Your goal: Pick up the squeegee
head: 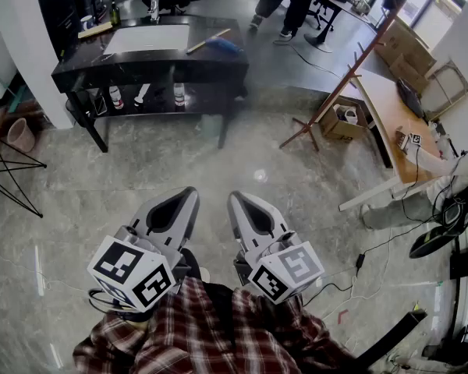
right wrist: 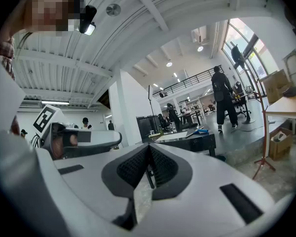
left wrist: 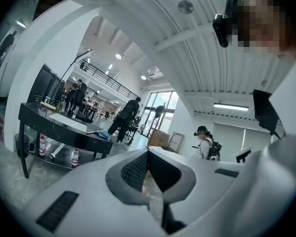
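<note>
**Both grippers shut and empty, squeegee far off on the table**

From my end, the grey stone floor (head: 140, 178) fills most of the head view. Across it, well away from me, stands a long black table (head: 86, 70) with a lower shelf. To its right a reddish wooden coat stand (head: 351, 76) leans through the frame.

Down close, above a plaid shirt (head: 210, 333), I hold the left gripper (head: 190, 192) and the right gripper (head: 235, 197) side by side, level and pointing toward the table. In each gripper view the ribbed pads meet at the tip with nothing between them, so both are clenched on air.

On the tabletop lies a white sheet (head: 148, 39). Just right of it rests the squeegee (head: 215, 43), blue head and pale wooden handle, lying flat at an angle near the table's right end. A few small bottles (head: 179, 93) stand on the shelf below.
</note>
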### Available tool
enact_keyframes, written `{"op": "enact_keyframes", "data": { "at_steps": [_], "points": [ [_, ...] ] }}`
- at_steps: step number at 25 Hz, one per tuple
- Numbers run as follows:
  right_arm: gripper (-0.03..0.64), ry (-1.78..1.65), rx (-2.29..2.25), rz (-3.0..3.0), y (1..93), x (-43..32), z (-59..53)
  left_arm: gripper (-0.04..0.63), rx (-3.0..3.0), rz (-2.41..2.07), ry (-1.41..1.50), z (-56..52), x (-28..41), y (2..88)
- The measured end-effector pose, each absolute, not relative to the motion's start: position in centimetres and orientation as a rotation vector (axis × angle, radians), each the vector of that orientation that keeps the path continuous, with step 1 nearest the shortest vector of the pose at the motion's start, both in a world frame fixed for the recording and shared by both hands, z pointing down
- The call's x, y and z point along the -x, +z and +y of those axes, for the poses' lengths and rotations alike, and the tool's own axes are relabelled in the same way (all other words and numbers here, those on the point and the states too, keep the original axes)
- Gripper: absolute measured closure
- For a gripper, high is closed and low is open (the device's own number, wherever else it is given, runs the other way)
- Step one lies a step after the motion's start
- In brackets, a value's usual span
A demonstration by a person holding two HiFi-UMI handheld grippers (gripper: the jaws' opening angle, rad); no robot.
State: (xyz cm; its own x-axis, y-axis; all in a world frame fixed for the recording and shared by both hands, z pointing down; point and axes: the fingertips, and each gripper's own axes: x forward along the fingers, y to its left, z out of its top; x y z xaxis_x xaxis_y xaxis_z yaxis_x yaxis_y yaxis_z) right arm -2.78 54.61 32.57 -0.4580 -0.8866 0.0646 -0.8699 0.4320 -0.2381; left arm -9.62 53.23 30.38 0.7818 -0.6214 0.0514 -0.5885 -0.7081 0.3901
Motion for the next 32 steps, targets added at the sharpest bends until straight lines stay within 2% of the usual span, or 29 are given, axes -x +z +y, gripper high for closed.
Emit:
{"op": "enact_keyframes", "data": {
  "at_steps": [8, 24, 32],
  "points": [
    [0.606, -0.389, 1.597, 2.598, 33.4, 2.6, 50.2, 0.586, -2.582, -0.914, -0.099, 48.8, 9.2, 31.2],
    [0.606, -0.312, 1.603, 2.554, 31.6, 4.8, 27.9, 0.584, -2.607, -0.853, -0.166, 26.7, 11.4, 29.4],
    [0.606, -0.378, 1.656, 2.506, 33.7, 5.6, 21.7, 0.585, -2.622, -0.880, -0.137, 19.5, 13.1, 30.3]
  ]
}}
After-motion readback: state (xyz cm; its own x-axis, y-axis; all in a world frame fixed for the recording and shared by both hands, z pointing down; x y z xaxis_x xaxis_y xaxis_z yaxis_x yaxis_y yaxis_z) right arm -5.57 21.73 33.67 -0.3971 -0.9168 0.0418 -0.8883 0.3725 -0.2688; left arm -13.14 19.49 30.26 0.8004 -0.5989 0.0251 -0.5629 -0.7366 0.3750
